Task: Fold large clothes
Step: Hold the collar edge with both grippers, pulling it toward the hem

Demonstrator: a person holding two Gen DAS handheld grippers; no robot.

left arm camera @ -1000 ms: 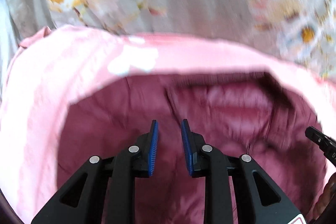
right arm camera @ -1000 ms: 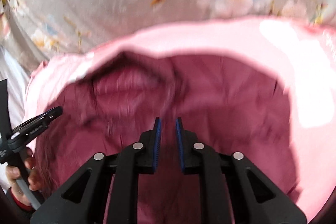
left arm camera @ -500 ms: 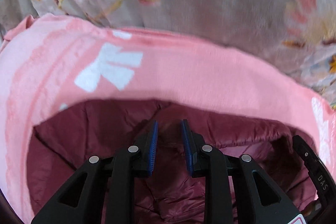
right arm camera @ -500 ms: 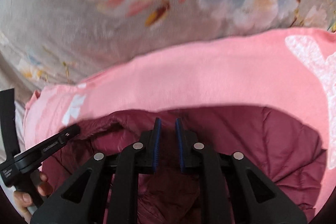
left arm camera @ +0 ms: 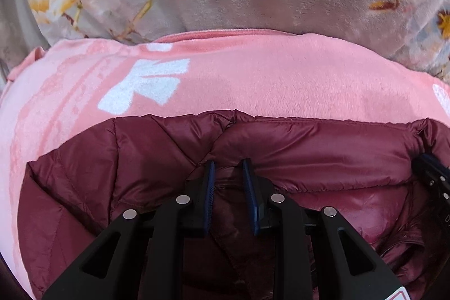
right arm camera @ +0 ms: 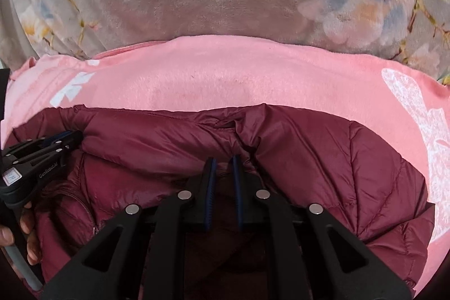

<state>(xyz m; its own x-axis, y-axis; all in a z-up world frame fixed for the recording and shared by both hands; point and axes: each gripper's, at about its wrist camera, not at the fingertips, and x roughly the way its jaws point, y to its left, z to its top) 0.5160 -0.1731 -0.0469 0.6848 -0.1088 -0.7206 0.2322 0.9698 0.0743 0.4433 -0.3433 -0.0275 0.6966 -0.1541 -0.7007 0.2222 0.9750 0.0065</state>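
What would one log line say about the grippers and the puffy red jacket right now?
stage: folding | left gripper: gripping maroon jacket | right gripper: jaws just closing on jacket | underneath: pink blanket

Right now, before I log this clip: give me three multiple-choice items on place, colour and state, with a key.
1. The puffer jacket lies on:
A. the pink blanket
B. bare floor
C. a chair

2. The jacket is:
A. navy
B. maroon
C. green

3. The right hand-held gripper is:
A. empty and wide open
B. out of view
C. closed on jacket fabric

Key: 1 A, pink fleece surrounds the jacket's edge; 2 B, shiny dark red quilting; 3 C, fabric bunches between its narrowed blue pads, as with the left hand-held gripper.
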